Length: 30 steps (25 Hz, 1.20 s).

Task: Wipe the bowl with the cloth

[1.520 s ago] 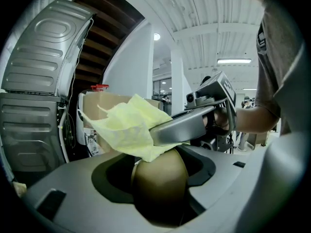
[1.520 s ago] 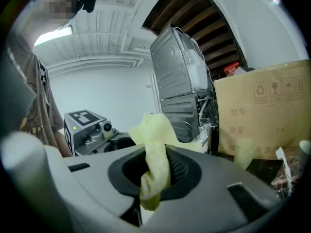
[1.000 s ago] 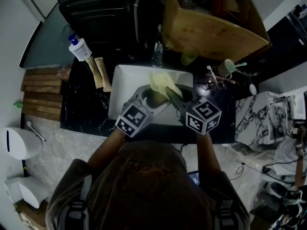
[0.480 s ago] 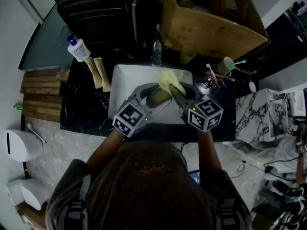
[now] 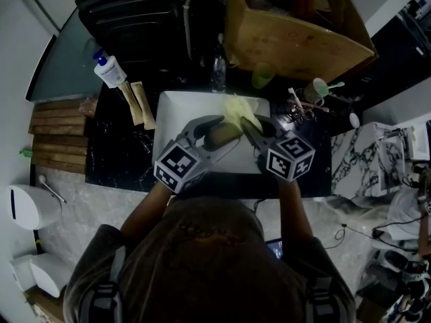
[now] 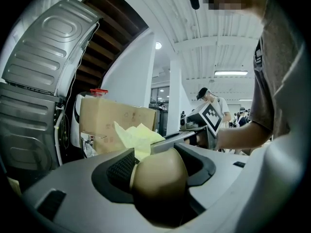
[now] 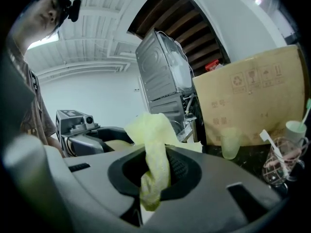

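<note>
Hold: the left gripper (image 6: 156, 165) has its jaws closed on the tan bowl (image 6: 163, 176), one pad on either side.
Wiper: the right gripper (image 7: 154, 171) pinches the yellow cloth (image 7: 151, 144) — a twisted tail hangs below the jaws and a loose flap stands above them.
Bowl's place: over the middle of the white tray (image 5: 170, 116), between the two grippers; I cannot tell whether it is lifted or resting.
Key relation: the cloth lies just beyond the bowl and to its right, at its far edge — touching or just short, I cannot tell.
Nearer hand: the right gripper carries the cloth.
Next move, as I judge: sweep the cloth leftward across the bowl while the left gripper steadies it.
</note>
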Tool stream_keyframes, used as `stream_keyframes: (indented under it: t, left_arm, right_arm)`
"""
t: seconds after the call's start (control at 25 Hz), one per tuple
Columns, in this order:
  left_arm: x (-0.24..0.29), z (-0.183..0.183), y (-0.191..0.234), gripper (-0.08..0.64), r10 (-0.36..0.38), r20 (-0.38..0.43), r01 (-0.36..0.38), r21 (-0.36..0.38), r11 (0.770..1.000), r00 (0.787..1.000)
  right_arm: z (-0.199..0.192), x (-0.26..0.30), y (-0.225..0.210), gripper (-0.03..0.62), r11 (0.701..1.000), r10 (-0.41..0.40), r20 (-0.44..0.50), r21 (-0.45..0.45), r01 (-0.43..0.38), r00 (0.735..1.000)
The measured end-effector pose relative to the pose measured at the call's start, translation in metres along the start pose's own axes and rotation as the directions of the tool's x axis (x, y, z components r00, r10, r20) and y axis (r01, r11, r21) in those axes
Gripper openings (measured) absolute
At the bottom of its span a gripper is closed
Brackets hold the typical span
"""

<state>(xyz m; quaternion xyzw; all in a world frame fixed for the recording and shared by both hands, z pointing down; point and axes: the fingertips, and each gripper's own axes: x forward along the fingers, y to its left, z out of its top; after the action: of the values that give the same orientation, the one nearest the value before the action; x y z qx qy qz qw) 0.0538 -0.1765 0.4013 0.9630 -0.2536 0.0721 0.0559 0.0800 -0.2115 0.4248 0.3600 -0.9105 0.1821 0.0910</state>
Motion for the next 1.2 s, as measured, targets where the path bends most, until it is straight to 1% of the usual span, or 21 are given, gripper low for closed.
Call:
stream_keyframes:
  t: [0.2, 0.44, 0.68, 0.84, 1.04, 1.2]
  left_arm:
    - [-0.003, 0.005, 0.0, 0.259, -0.004, 0.022, 0.004, -0.016, 1.0, 1.0]
    - [-0.005, 0.009, 0.0, 0.259, -0.013, 0.04, 0.014, -0.017, 1.0, 0.999]
    - [-0.007, 0.009, 0.001, 0.259, -0.04, 0.054, 0.043, -0.049, 0.998, 0.998]
    - [-0.009, 0.013, 0.002, 0.259, -0.036, 0.066, 0.039, -0.049, 0.998, 0.997]
    - [-0.011, 0.022, 0.006, 0.258, -0.034, 0.104, 0.044, -0.092, 0.995, 0.994]
    - [-0.013, 0.025, 0.008, 0.258, -0.029, 0.118, 0.041, -0.099, 0.994, 0.993]
  right_arm:
    - [-0.001, -0.001, -0.001, 0.038, 1.0, 0.007, 0.004, 0.018, -0.007, 1.0]
    - [-0.005, -0.003, -0.002, 0.038, 0.999, 0.015, 0.0, 0.03, -0.015, 1.0]
    - [-0.007, -0.007, 0.002, 0.038, 0.989, 0.089, 0.042, 0.112, -0.093, 0.995]
    - [-0.01, -0.01, 0.003, 0.038, 0.99, 0.095, 0.032, 0.1, -0.098, 0.995]
    - [-0.019, -0.012, 0.003, 0.038, 0.991, 0.098, 0.006, 0.087, -0.098, 0.995]
    - [-0.025, -0.012, 0.005, 0.038, 0.991, 0.104, -0.002, 0.088, -0.103, 0.995]
